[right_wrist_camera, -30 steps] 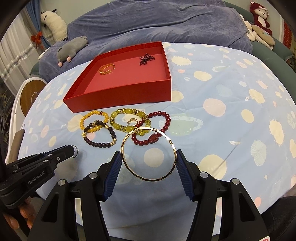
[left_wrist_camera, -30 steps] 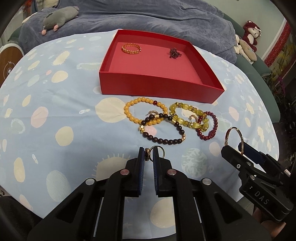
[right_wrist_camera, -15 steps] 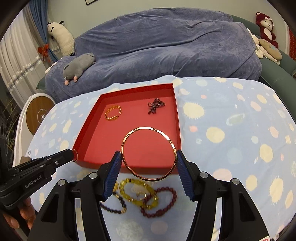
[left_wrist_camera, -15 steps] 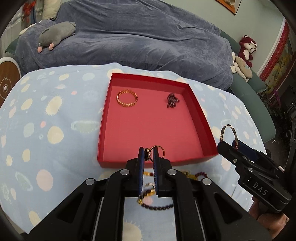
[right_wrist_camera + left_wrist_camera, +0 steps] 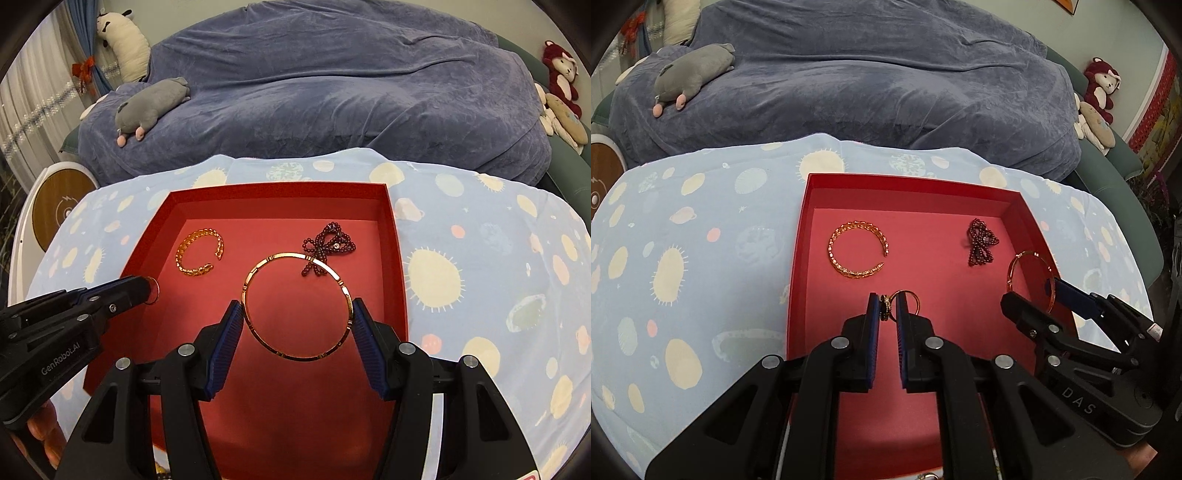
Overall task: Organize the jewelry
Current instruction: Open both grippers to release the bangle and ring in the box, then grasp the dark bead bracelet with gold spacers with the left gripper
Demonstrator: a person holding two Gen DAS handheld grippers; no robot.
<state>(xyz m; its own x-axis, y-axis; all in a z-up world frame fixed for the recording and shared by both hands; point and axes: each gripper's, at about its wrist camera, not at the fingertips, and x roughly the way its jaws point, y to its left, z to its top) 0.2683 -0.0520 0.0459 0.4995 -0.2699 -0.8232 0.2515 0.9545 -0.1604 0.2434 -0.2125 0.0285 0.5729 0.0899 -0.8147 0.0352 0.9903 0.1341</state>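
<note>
In the box, cuff lies left of bow.

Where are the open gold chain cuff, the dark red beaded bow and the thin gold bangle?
Open gold chain cuff (image 5: 857,254): left wrist view, left arc.
Dark red beaded bow (image 5: 981,246): left wrist view, knot.
Thin gold bangle (image 5: 295,255): right wrist view, top rim.

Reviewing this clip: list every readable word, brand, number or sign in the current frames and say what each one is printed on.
"DAS": on the black body of the right tongs, seen in the left wrist view; more letters may be hidden.
"GenRobot.AI": on the black body of the left tongs, seen in the right wrist view.
Red label at the bottom edge of the right wrist view: cut off, unreadable.
Red tray and the jewelry: no text visible.
</note>
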